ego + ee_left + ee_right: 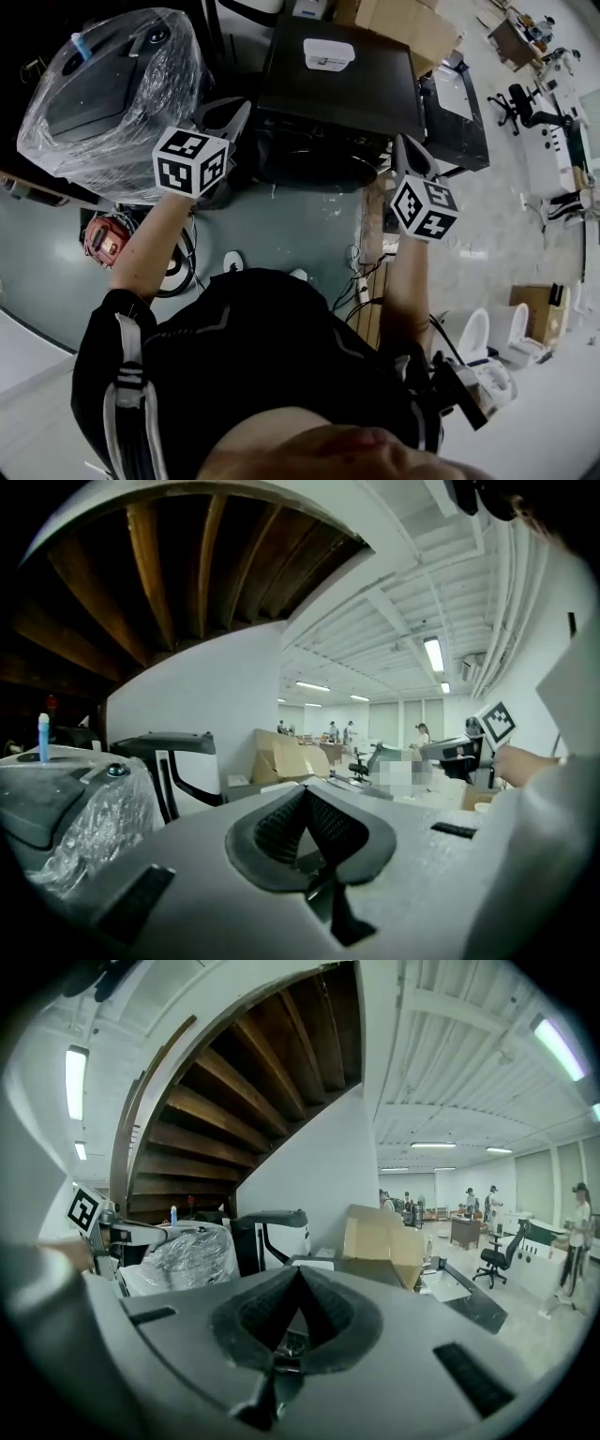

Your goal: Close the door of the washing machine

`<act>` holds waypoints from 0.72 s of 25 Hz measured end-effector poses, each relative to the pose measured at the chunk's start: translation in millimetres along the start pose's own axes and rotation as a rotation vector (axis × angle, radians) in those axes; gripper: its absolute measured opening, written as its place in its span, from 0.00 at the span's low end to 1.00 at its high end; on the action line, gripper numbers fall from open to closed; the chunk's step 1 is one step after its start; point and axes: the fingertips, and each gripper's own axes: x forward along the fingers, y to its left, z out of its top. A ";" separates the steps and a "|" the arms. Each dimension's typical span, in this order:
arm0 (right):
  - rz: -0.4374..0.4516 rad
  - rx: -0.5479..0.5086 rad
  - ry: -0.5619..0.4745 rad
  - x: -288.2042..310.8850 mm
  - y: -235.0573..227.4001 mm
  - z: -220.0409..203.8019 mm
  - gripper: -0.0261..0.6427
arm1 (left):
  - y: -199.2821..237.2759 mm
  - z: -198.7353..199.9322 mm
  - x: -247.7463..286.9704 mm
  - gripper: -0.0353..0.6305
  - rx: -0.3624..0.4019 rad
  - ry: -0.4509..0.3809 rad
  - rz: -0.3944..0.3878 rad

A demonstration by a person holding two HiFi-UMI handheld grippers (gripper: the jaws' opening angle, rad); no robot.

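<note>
The washing machine (pixel 337 84) is a black box with a white label on top, standing just ahead of me in the head view. Its front face (pixel 314 161) lies in shadow, and I cannot tell how the door stands. My left gripper (pixel 234 112) is raised at the machine's left front corner, jaws shut and empty. My right gripper (pixel 408 150) hovers at the right front corner, also shut on nothing. In the left gripper view the left gripper (pixel 307 799) has its pads together. The right gripper view shows the right gripper (pixel 298 1279) the same way. Both point over the machine's top.
A plastic-wrapped appliance (pixel 108 94) stands left of the machine. Cardboard boxes (pixel 403 23) sit behind it and a black panel (pixel 455 108) lies to its right. A red tool (pixel 103 239) and cables (pixel 361 281) lie on the floor near my feet.
</note>
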 end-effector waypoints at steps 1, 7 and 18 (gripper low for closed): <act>-0.003 0.003 -0.011 -2.3 5.0 4.6 0.05 | 7.7 5.9 -5.6 0.06 -0.015 -0.026 0.020; -0.037 -0.004 -0.063 -10.4 24.5 28.2 0.04 | 29.7 25.0 -25.0 0.06 -0.003 -0.103 0.019; -0.081 -0.024 -0.078 -15.9 41.9 40.1 0.04 | 51.7 37.8 -33.1 0.06 0.052 -0.127 0.035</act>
